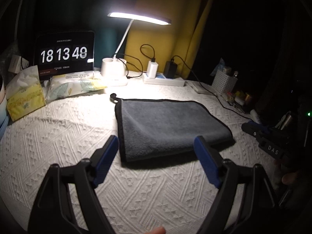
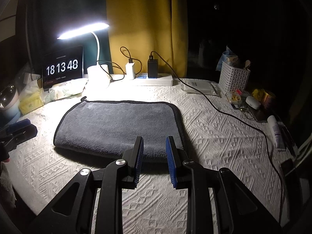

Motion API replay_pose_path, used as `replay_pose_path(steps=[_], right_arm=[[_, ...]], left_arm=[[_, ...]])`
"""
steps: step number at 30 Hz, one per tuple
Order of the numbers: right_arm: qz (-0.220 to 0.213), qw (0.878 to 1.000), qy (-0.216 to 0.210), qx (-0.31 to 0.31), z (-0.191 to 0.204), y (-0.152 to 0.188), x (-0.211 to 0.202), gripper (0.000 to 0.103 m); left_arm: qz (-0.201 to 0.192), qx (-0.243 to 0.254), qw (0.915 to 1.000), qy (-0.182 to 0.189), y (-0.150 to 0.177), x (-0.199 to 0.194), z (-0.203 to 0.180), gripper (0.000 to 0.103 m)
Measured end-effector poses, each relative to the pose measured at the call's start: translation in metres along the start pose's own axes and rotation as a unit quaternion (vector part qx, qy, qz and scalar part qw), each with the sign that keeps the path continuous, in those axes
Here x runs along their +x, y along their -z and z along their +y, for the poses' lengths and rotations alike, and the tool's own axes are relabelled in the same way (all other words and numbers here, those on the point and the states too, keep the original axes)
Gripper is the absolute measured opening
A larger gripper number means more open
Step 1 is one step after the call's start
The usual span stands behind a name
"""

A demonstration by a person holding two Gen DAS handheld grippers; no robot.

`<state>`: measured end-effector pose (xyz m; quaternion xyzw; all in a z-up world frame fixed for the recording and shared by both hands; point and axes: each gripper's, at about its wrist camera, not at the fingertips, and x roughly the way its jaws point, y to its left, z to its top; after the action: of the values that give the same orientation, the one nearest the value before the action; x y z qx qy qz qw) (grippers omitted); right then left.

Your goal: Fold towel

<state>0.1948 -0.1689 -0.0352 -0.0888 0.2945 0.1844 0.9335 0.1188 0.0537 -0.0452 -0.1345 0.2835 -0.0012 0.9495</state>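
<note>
Dark room, lamp-lit white quilted cloth [image 2: 204, 136]. Grey towel [image 2: 117, 124] lies flat at 12 o'clock, already halved. Left gripper [image 1: 156, 152] jaws wide apart, right gripper [image 2: 154, 156] jaws apart, both empty. Next fold: pinch both layers at hem corners, lift evenly.

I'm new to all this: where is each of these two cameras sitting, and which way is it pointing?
Left wrist view: sits on the left gripper, looking forward over the table at the grey towel; its open jaws show, and the right gripper at the right edge.
Right wrist view: sits on the right gripper, facing the towel's near edge; its jaws show slightly apart, and the left gripper at the left edge.
Shared: towel, lit desk lamp, clock screen, power strip, white basket.
</note>
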Motion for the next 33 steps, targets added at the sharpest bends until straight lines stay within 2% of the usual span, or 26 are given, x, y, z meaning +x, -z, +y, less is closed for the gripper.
replay_pose_path(steps=[14,16,18,27,33], right_arm=[[-0.018,1.000,-0.004,-0.006,0.011,0.014,-0.035,0.025],[-0.022,1.000,-0.004,-0.009,0.012,0.016,-0.042,0.026],[-0.026,1.000,-0.004,-0.008,0.013,0.017,-0.048,0.026],[-0.042,0.999,-0.004,-0.009,0.016,0.024,-0.075,0.026],[-0.056,0.998,-0.003,-0.010,0.017,0.025,-0.094,0.026]], left_arm=[[-0.029,0.019,0.9994,0.010,0.019,-0.035,-0.022,0.082],[-0.032,0.018,0.9992,0.012,0.022,-0.041,-0.024,0.086],[-0.037,0.018,0.9991,0.013,0.024,-0.046,-0.026,0.095],[-0.059,0.015,0.9978,0.028,0.028,-0.071,-0.036,0.096],[-0.078,0.015,0.9965,0.024,0.029,-0.088,-0.043,0.096]])
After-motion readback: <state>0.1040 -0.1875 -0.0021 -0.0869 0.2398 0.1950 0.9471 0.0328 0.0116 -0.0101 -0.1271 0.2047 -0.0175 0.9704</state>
